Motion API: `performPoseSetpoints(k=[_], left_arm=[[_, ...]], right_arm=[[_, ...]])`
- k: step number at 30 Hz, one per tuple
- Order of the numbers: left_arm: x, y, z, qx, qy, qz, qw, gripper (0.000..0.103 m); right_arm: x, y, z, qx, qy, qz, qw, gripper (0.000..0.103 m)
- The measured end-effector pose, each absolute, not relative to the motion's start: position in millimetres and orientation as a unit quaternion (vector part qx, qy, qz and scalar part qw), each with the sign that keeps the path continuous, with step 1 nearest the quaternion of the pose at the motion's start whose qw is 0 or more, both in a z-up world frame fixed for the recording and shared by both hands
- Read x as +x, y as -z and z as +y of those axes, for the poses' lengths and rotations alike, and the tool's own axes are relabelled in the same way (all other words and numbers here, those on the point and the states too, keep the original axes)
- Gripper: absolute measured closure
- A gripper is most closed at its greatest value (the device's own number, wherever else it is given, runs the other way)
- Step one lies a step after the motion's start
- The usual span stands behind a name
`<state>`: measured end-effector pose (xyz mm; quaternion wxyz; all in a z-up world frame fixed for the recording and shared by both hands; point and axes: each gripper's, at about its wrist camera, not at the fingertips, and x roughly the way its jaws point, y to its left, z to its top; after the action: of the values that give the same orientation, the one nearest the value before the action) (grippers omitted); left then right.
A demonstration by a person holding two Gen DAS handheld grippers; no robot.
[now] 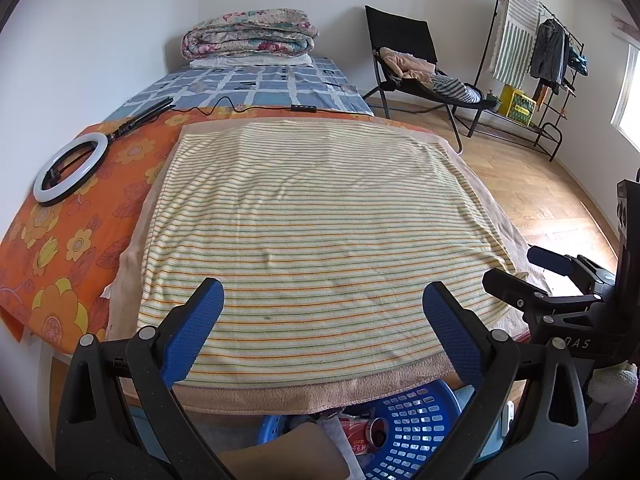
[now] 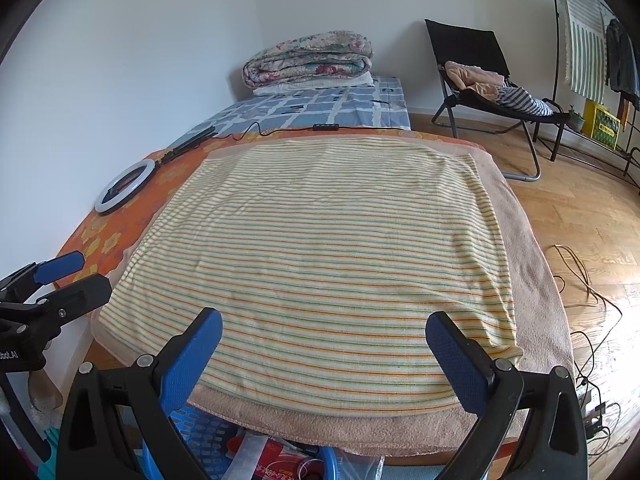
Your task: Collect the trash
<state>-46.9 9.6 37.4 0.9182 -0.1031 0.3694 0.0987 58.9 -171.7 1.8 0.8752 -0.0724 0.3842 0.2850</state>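
Note:
A blue perforated basket (image 1: pixel 412 432) sits below the table's near edge with trash inside, among it a red-and-white wrapper (image 1: pixel 358 434); the same basket (image 2: pixel 208 436) and red packaging (image 2: pixel 276 464) show in the right wrist view. My left gripper (image 1: pixel 322 300) stands open over the striped towel (image 1: pixel 316 216), nothing between its blue pads. My right gripper (image 2: pixel 324 332) is open too, above the near edge of the towel (image 2: pixel 320 240). Each gripper shows at the other view's side: the right one (image 1: pixel 532 276), the left one (image 2: pixel 60 276).
A ring light (image 1: pixel 70 170) with its cable lies on the orange floral cloth (image 1: pixel 60 248) at the left. Behind are a bed with folded quilts (image 1: pixel 248 34), a black chair (image 1: pixel 416 64) with clothes, a clothes rack (image 1: pixel 536 60). Cables (image 2: pixel 584 288) trail on the wooden floor.

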Motion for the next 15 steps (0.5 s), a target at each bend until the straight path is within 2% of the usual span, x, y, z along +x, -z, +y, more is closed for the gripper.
performPoseSetpoints(k=[15], left_arm=[[-46.8, -37.6, 9.7, -0.103, -0.099, 0.370, 0.918, 0.002]], right_arm=[[56.5, 2.5, -168.3, -0.070, -0.286, 0.390, 0.873, 0.000]])
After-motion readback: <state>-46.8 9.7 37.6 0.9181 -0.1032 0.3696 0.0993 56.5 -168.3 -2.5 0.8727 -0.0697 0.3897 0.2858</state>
